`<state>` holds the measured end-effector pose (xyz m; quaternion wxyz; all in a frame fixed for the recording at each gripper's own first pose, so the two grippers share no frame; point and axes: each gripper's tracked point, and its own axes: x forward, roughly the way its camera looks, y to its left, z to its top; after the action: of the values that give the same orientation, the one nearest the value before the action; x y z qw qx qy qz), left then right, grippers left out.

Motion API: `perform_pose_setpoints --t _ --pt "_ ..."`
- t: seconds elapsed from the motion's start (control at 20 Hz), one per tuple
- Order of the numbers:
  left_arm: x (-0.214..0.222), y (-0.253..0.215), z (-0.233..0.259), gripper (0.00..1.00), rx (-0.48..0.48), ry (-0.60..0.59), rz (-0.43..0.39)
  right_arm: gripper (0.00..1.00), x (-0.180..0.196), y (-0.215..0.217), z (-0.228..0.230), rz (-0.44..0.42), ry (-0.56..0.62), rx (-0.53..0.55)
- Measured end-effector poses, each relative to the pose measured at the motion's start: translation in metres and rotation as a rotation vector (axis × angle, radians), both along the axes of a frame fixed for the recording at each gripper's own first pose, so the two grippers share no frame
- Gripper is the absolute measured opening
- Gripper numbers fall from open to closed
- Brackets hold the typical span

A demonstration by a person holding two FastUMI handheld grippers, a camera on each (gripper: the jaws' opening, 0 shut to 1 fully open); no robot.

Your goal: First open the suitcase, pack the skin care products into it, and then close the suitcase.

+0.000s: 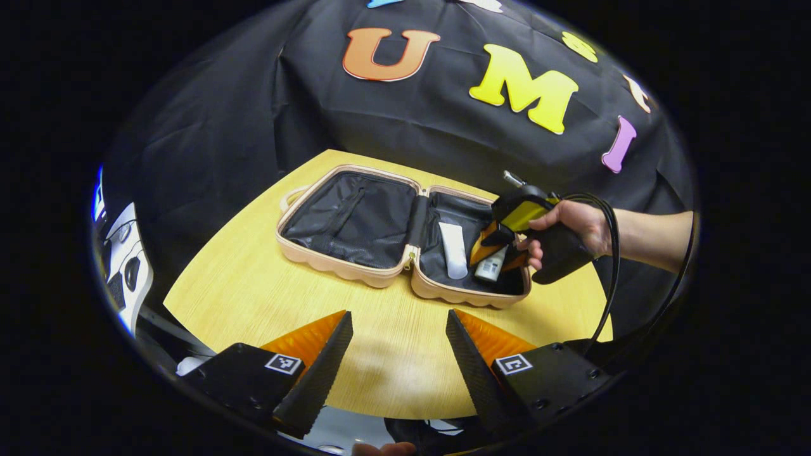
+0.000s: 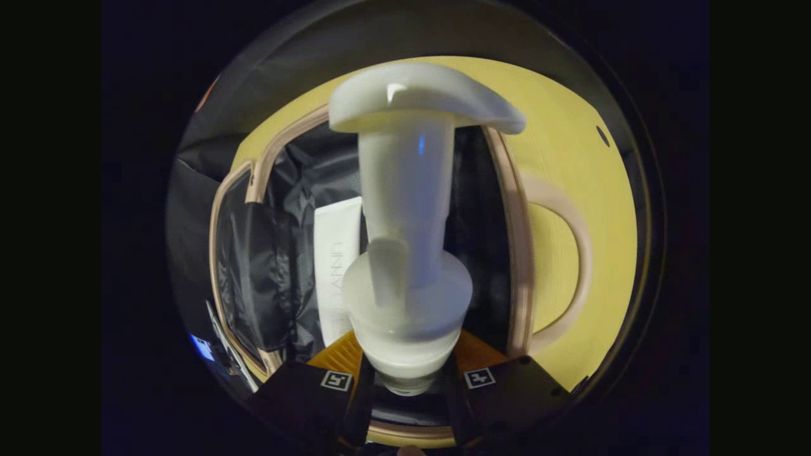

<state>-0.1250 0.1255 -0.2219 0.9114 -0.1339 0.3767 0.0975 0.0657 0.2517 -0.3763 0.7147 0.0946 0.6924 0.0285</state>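
- Two grippers are being held over a round wooden desk [image 1: 253, 297], where a suitcase [image 1: 355, 269] is lying fully opened, both halves flat and the dark lining facing up.
- In the left gripper view, the left gripper [image 1: 399, 342] is being held above bare desk on the near side of the suitcase, its jaws spread wide with nothing between them.
- Farther off in that view, the right gripper [image 1: 500, 253] is being held by a hand [image 1: 570, 228] over the right half of the suitcase.
- A white pump bottle [image 2: 405, 253] is being pinched by the jaws of the right gripper, gripped low on its body, with the pump head pointing away from the camera.
- A white tube [image 1: 453, 250] is lying inside the right half, just beside the bottle.
- In the right gripper view, the suitcase's carrying handle [image 2: 573, 253] is being shown resting on the desk past the rim.
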Motion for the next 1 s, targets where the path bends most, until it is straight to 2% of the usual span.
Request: perform_pose_setpoints --t 0.1,0.3,0.5,0.55,0.65,0.7,0.75,0.85,0.9,1.0 --pt "0.003 0.008 0.001 0.95 -0.006 -0.012 0.011 0.44 0.001 0.000 -0.001 0.010 -0.005 -0.030" --pt "0.008 0.014 0.007 0.95 0.007 -0.031 0.009 0.49 0.001 0.001 -0.002 0.018 -0.023 -0.082" --pt "0.014 0.022 0.021 0.95 0.022 -0.074 0.005 0.51 0.002 -0.006 0.016 0.011 -0.066 -0.071" --pt "0.016 0.027 0.023 0.95 0.027 -0.087 0.006 0.65 -0.001 -0.006 0.024 0.014 -0.080 -0.054" --pt "0.022 0.036 0.031 0.95 0.030 -0.142 0.001 0.70 -0.006 -0.015 0.045 0.055 -0.112 -0.050" --pt "0.027 0.044 0.038 0.95 0.041 -0.183 0.001 0.68 -0.010 -0.018 0.059 0.095 -0.142 -0.033" --pt "0.031 0.053 0.043 0.95 0.053 -0.213 0.000 0.72 -0.006 -0.020 0.072 0.125 -0.199 -0.018" --pt "0.039 0.075 0.051 0.95 0.082 -0.272 0.006 0.73 0.002 -0.021 0.116 0.158 -0.364 0.050" --pt "0.044 0.088 0.053 0.95 0.074 -0.303 0.017 0.73 0.006 -0.018 0.140 0.174 -0.456 0.096" --pt "0.052 0.112 0.051 0.94 0.000 -0.336 0.059 0.73 0.008 -0.023 0.193 0.221 -0.661 0.153"
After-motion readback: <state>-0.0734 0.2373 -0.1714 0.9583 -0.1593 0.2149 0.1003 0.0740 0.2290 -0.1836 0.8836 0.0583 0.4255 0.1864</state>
